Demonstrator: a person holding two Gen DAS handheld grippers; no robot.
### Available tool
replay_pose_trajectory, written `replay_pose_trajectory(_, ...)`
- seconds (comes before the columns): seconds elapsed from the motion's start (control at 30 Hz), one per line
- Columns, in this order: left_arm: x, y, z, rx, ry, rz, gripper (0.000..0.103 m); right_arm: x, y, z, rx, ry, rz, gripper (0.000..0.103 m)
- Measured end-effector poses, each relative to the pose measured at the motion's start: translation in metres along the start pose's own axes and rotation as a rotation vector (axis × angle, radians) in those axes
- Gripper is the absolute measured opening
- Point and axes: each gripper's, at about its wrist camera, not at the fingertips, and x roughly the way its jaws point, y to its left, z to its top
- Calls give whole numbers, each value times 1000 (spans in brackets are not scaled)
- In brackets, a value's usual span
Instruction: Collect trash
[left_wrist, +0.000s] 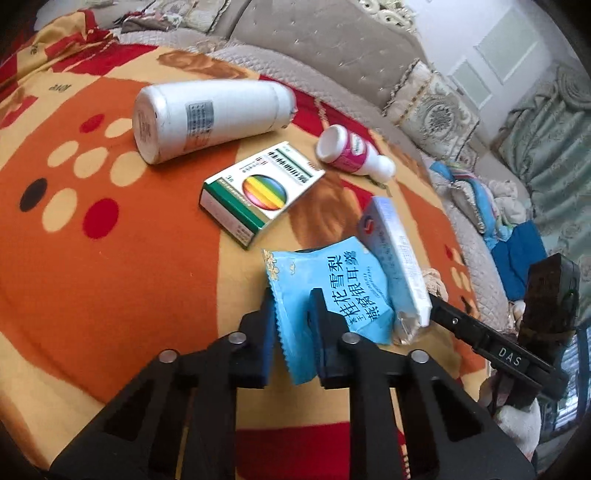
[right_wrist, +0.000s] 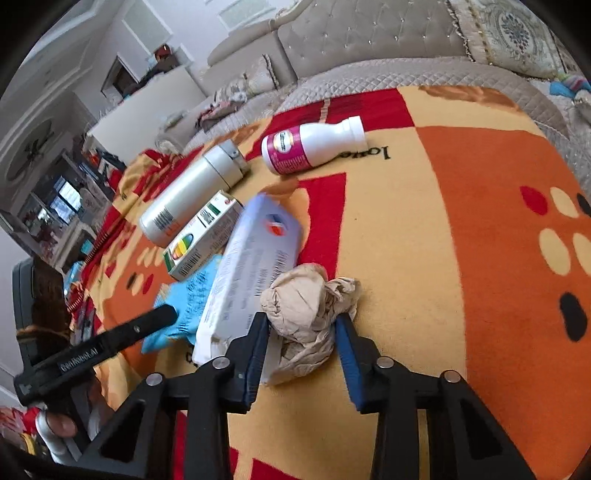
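Note:
My left gripper (left_wrist: 292, 300) is shut on a blue snack wrapper (left_wrist: 332, 291) with Chinese print, held just above the blanket. My right gripper (right_wrist: 301, 321) is shut on a crumpled beige paper ball (right_wrist: 306, 306); in the left wrist view that gripper (left_wrist: 491, 343) reaches in from the right. A long white-and-blue box (right_wrist: 251, 273) lies between the wrapper (right_wrist: 184, 306) and the paper ball; it also shows in the left wrist view (left_wrist: 395, 258). Farther off lie a green-and-white box with a rainbow circle (left_wrist: 258, 192), a big white bottle (left_wrist: 207, 118) and a small pink-labelled bottle (left_wrist: 351, 153).
Everything lies on an orange, red and cream patterned blanket (left_wrist: 110, 258) over a grey quilted sofa (left_wrist: 332, 48). Cushions (left_wrist: 432, 110) and folded clothes (left_wrist: 491, 206) lie at the right. The left gripper's handle (right_wrist: 96, 350) crosses the right wrist view's lower left.

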Motion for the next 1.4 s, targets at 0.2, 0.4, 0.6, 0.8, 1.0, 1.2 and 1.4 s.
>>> replay_pose_trajectory(0.2,-39,-8,-27,9,-20,-5,9,-40,2,-10,-69,-50,-9,31)
replay_pose_trajectory(0.4,-66,-18,-69,79,33,-3,9,-80,-6,-28,-114,-58,-33,31)
replay_pose_trajectory(0.6,-81,-22,-79,139,31,9,36,-96,-13,-49,-126,-29,-44,31)
replay_pose_trajectory(0.8,-80,-22,-65,163,-9,34,77,-95,-17,-64,-105,-2,-29,31)
replay_pose_trajectory(1.0,-46,-39,-58,281,30,93,77,-89,-19,-71,-85,15,-27,31)
replay_pose_trajectory(1.2,-9,-45,-51,291,81,134,77,-88,-14,-71,-88,14,-19,31)
replay_pose_trajectory(1.4,-7,-47,-54,289,72,132,56,-83,-9,-71,-98,20,-6,31)
